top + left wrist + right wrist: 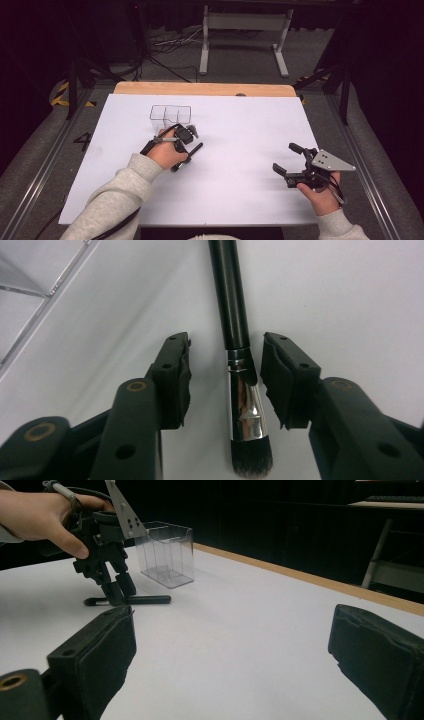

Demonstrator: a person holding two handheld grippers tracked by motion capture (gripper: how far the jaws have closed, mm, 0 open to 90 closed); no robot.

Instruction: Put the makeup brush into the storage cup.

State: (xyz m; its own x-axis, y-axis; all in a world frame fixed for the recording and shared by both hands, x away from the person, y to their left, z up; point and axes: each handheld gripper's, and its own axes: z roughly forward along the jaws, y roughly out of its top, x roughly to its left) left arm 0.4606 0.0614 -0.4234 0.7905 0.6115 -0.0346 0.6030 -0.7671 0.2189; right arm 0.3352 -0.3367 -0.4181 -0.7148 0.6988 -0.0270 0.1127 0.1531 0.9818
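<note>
Left gripper (225, 375) astride makeup brush (240, 365), pads apart (silver ferrule visible close-up)

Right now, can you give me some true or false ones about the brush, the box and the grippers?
1. The brush lies on the table. True.
2. The left gripper already squeezes the brush. False: the brush is between its jaws, with gaps on both sides.
3. The box is clear plastic. True.
4. The brush stands inside the box. False: it lies outside, nearby.
5. The right gripper holds a brush. False: its jaws are open with nothing between them.
</note>
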